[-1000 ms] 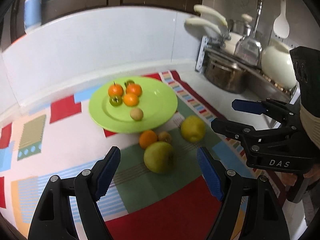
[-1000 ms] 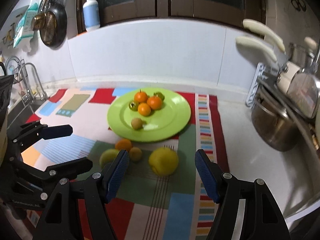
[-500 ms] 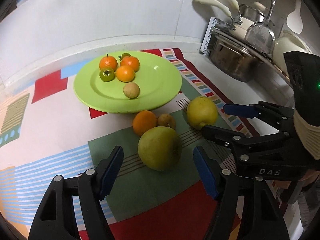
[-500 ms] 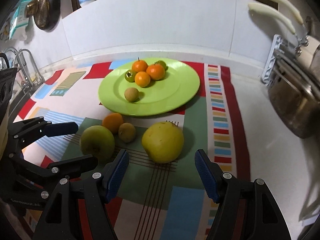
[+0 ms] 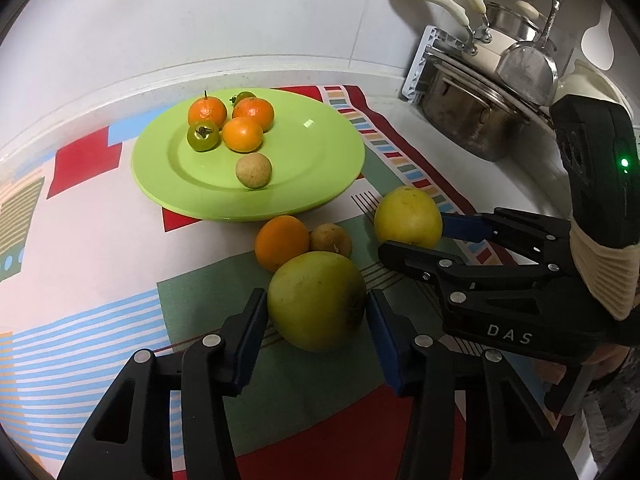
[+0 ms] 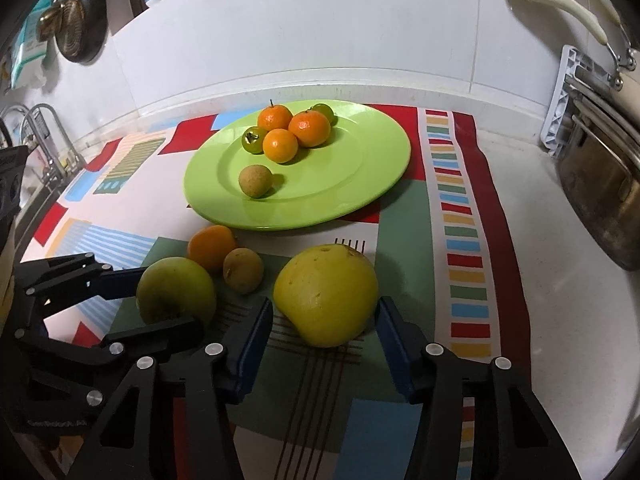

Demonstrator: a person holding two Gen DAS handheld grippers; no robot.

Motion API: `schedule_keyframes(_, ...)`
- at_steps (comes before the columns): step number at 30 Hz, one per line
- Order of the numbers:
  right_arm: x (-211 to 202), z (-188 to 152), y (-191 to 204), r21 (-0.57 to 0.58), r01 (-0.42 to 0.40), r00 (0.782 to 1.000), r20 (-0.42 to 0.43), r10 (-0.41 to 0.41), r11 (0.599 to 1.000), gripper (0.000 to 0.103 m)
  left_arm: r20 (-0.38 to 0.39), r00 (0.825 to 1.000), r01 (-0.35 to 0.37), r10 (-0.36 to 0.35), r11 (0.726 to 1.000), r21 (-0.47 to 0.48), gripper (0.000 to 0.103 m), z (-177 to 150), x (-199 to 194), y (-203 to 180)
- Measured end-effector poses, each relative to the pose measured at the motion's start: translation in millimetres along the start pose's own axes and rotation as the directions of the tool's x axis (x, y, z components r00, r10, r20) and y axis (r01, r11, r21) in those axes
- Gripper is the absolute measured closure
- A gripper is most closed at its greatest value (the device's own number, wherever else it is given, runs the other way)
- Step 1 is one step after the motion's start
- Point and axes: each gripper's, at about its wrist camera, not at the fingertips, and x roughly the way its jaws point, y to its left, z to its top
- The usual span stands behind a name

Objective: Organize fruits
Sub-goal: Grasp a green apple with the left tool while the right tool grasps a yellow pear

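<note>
The left tool (image 5: 316, 332) is closing around the upright green apple (image 5: 316, 300); the right tool (image 6: 325, 340), lower than before, is closing around the yellow fruit (image 6: 326, 294), stem end tilting away.

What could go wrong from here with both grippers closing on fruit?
1. The left gripper is closing around the green apple, which sits against the orange; lifting may roll the orange or the small brown fruit.
2. The right gripper is closing on the lumpy yellow fruit; it could slip.
3. The grippers work close together and could collide.
</note>
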Motion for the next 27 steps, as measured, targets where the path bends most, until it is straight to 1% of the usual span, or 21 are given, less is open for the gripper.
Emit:
schedule_keyframes(7,0,-2,2,0.016,0.006,1.000,0.015,-0.006,1.000,0.052,0.006,1.000,-0.008,0.008,0.999,0.031,0.054,-2,-2,-3)
schedule_keyframes(15,-13,-13,6,0.059,0.022,0.999,0.024,-0.023,0.998,0.052,0.018,1.000,-0.018,0.017,0.998,0.059,0.054,-7,-10,-3)
schedule_keyframes(27,-53,-19,25,0.152,0.046,0.995,0.075,-0.058,0.987,0.052,0.073,0.997,0.013,-0.020,0.995,0.096,0.054,-6,-50,0)
